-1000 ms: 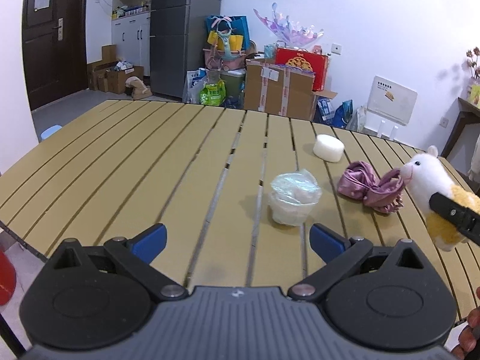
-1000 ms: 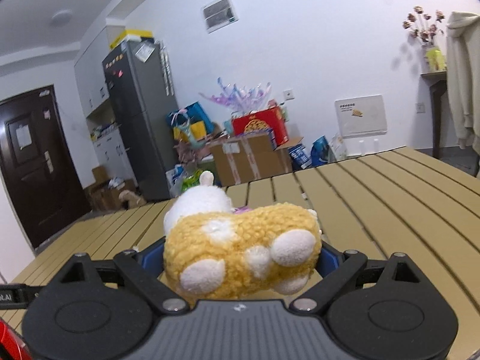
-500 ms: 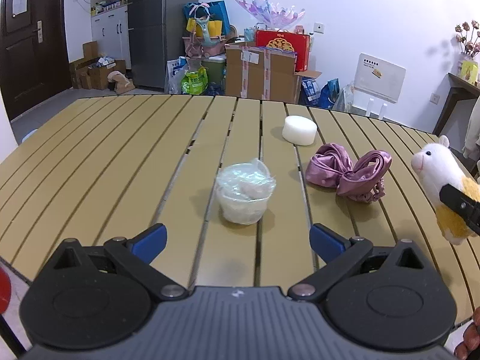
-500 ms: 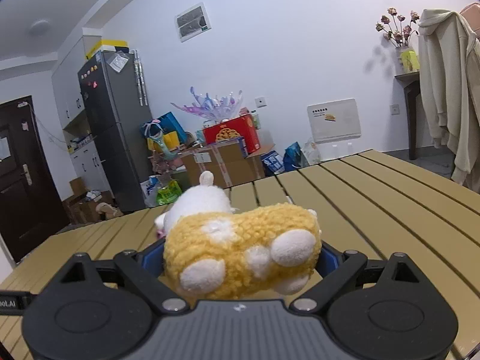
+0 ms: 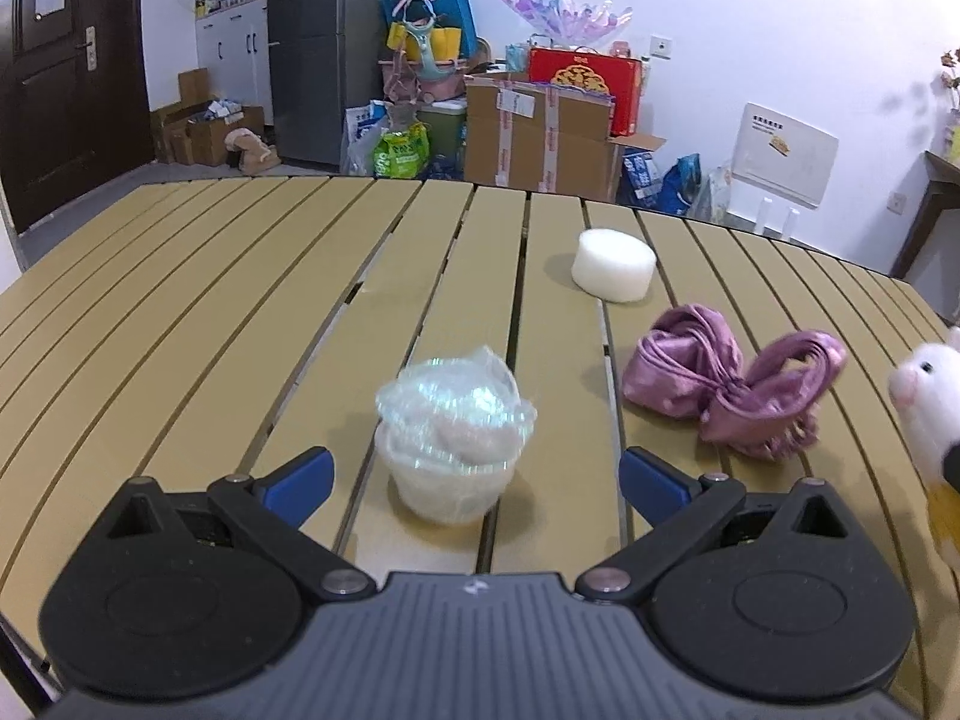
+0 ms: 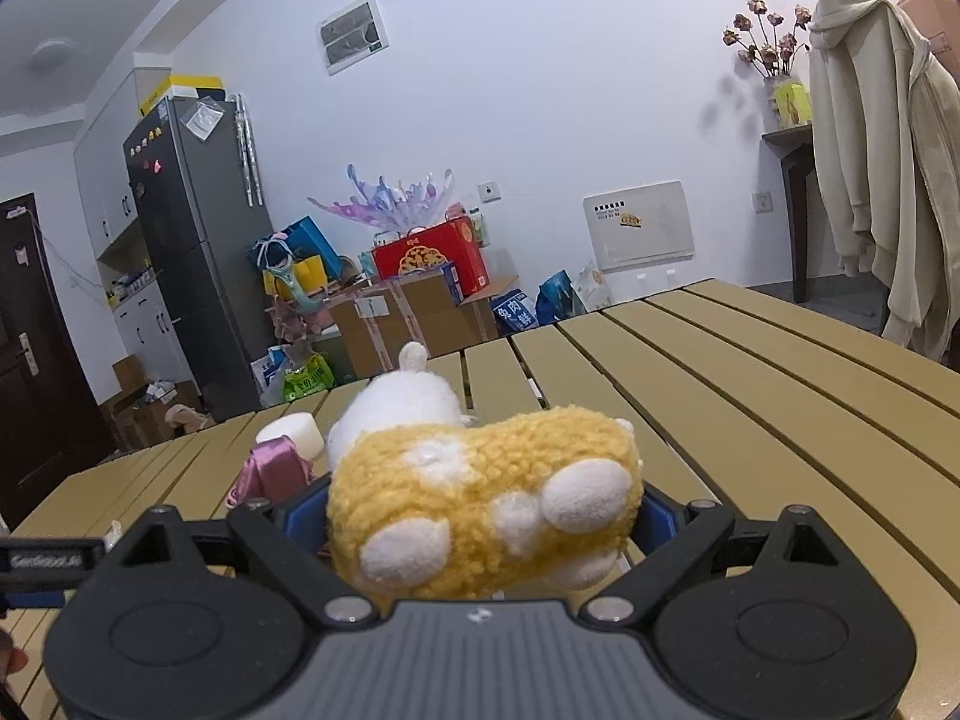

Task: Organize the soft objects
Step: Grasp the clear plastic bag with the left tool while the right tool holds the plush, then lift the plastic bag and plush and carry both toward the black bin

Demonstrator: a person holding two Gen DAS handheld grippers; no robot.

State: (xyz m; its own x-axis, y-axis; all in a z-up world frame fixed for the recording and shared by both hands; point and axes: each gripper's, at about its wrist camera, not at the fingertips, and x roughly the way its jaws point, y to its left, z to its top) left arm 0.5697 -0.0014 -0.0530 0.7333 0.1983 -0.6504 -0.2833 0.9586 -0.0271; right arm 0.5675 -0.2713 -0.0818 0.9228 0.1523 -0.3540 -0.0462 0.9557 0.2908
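A soft white lump wrapped in clear plastic [image 5: 456, 438] sits on the slatted table [image 5: 240, 312], right in front of my left gripper [image 5: 474, 468]. That gripper is open, its blue fingertips standing wide on either side of the lump without touching it. A crumpled purple satin cloth [image 5: 732, 390] lies to the right, with a round white foam pad [image 5: 613, 264] behind it. My right gripper [image 6: 477, 510] is shut on a yellow and white plush animal [image 6: 456, 480], held above the table; its white head [image 5: 924, 402] shows at the right edge of the left wrist view.
In the right wrist view the purple cloth [image 6: 273, 471] and foam pad [image 6: 294, 429] lie past the plush, and the left gripper's side [image 6: 42, 561] shows at the left edge. Cardboard boxes [image 5: 540, 138], bags and a fridge [image 5: 336, 48] stand beyond the table. A coat [image 6: 870, 180] hangs at the right.
My left gripper has moved in toward the wrapped lump, which now sits larger and centred between its open fingers. The right gripper has shifted a little, still holding the plush.
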